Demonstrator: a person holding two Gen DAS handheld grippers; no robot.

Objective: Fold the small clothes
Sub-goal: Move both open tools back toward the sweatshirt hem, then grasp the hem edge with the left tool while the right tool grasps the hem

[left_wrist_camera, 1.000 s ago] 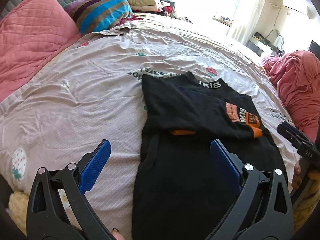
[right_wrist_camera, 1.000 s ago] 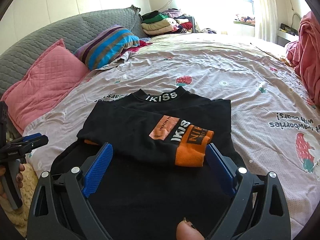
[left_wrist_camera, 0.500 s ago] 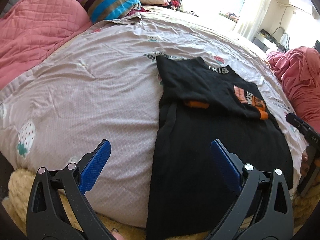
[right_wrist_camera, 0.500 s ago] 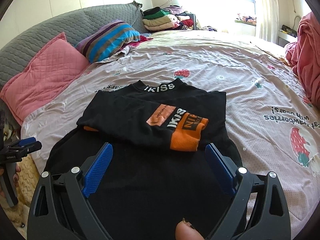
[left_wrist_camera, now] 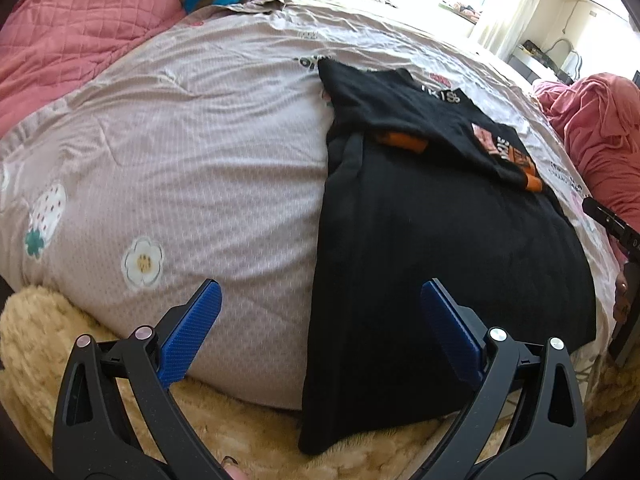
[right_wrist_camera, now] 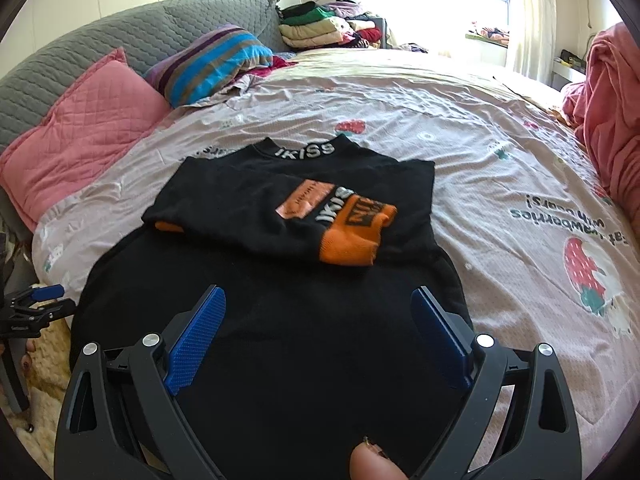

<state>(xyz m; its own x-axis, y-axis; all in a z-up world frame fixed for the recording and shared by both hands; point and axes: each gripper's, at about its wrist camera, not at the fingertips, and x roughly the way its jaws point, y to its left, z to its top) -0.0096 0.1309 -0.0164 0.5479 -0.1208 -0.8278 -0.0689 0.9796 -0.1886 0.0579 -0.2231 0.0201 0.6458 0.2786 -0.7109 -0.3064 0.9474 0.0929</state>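
A black sweatshirt [left_wrist_camera: 432, 248] [right_wrist_camera: 280, 304] lies flat on the bed, its collar lettered at the far end. Both sleeves with orange cuffs [right_wrist_camera: 352, 236] are folded across the chest. Its hem hangs over the near bed edge. My left gripper [left_wrist_camera: 318, 312] stands open with nothing in it, low over the hem's left corner. Over the lower body of the garment my right gripper [right_wrist_camera: 318, 320] is open and empty. The other gripper shows at the edge of each view: the right gripper [left_wrist_camera: 612, 224] and the left gripper [right_wrist_camera: 36, 304].
The bed wears a pinkish sheet [left_wrist_camera: 180, 152] printed with strawberries. A pink pillow [right_wrist_camera: 80, 128] and a striped pillow [right_wrist_camera: 208, 64] lie at the head, folded clothes [right_wrist_camera: 320, 28] behind them. A pink blanket heap [right_wrist_camera: 608, 92] is at the right. A yellow fluffy rug [left_wrist_camera: 48, 328] lies below the bed edge.
Both grippers have drawn back toward the near bed edge and the left one has dropped lower, bringing the hem and the rug into view. The sweatshirt has not moved.
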